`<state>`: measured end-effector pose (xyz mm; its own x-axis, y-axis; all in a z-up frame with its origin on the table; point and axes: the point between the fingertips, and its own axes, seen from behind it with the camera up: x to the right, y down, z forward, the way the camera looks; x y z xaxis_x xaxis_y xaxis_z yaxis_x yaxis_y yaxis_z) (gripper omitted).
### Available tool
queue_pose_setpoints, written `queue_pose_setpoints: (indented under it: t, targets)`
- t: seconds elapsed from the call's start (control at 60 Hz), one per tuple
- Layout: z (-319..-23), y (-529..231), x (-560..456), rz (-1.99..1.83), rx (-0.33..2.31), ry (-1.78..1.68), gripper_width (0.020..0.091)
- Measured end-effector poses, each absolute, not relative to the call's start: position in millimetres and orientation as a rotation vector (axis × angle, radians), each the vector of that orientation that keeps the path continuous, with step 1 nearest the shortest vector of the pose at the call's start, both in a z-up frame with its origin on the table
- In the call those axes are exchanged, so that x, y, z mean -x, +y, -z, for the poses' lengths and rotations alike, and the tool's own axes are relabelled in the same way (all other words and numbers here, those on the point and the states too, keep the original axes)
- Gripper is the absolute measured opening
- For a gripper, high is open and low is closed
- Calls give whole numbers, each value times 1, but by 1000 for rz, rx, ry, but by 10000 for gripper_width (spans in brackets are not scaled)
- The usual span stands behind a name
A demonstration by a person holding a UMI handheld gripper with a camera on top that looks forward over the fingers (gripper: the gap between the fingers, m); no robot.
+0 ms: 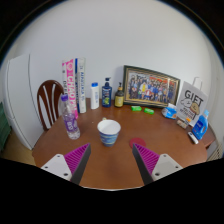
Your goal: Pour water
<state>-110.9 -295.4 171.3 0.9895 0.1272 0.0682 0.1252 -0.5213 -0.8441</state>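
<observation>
A clear plastic water bottle (71, 123) with a pale cap stands on the round wooden table (110, 160), beyond my left finger. A white cup with a blue pattern (108, 131) sits ahead of the fingers, near the table's middle. My gripper (112, 160) is open, its two magenta pads (76, 158) spread wide over bare wood, with nothing between them. Both bottle and cup stand well ahead of the fingertips.
At the table's back stand a pink box (70, 78), a white bottle (95, 95), a dark bottle (107, 94), a small jar (119, 96) and a framed picture (151, 87). A gift bag (192, 101) and blue item (199, 126) sit at the right. A wooden chair (47, 100) stands at the left.
</observation>
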Motion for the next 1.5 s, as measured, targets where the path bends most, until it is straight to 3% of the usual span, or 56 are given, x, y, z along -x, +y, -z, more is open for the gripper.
queue_pose_setpoints:
  t: [0.25,0.483,0.6,0.733,0.967,1.067,1.35,1.5]
  targets:
    - [-143,-246,264,-121,2054,-201,857]
    - [-114,-158,321,-102,1946,-156,846]
    - [-100,-126,330,-72,1913,-138,753]
    - [-89,-108,327,-21,1891,-116,509]
    - [-93,-111,330,-61,1871,-121,357]
    - [-106,-116,337,-161,1873,-73,359]
    - [-195,-118,329,-893,1740,513,359]
    - [-210,-110,304,-1249,1575,870,359]
